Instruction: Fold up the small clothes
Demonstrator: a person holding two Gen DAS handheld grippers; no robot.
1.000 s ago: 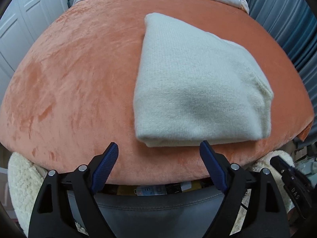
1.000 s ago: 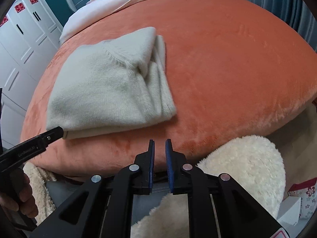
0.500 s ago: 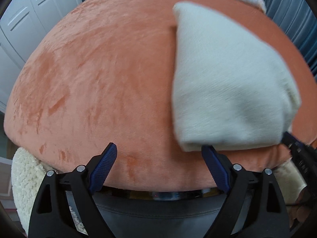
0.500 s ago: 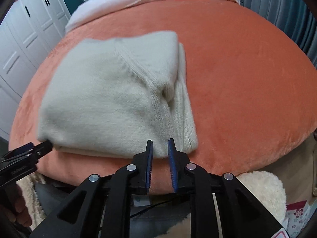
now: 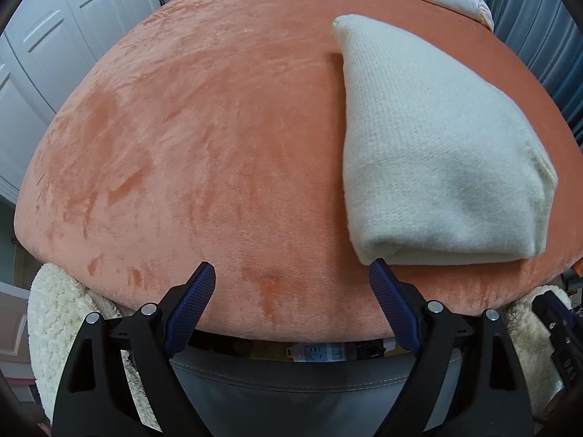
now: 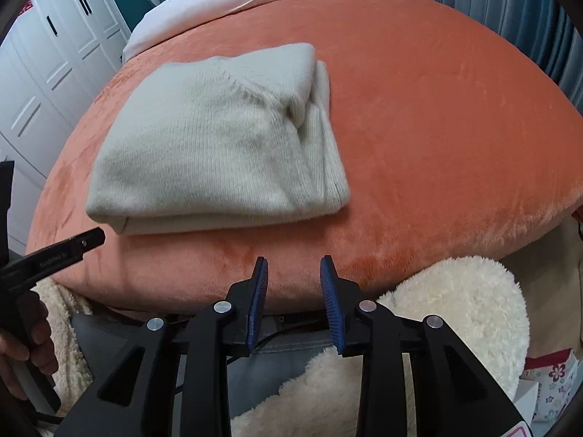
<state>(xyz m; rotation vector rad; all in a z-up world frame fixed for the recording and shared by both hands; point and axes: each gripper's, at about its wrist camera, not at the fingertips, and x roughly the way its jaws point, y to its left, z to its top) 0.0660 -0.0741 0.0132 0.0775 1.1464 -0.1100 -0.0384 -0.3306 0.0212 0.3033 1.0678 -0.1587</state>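
Orange plush bedspread [image 5: 204, 145] bears folded cream sweater [image 6: 218, 145], white wardrobes [image 6: 43, 83] beside.

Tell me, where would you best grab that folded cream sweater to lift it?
Probably the near edge of the cream sweater, coming in low from the front. There the stacked layers show as a thick lip on the orange blanket. The right tool, empty, its jaws opening, already faces that edge.
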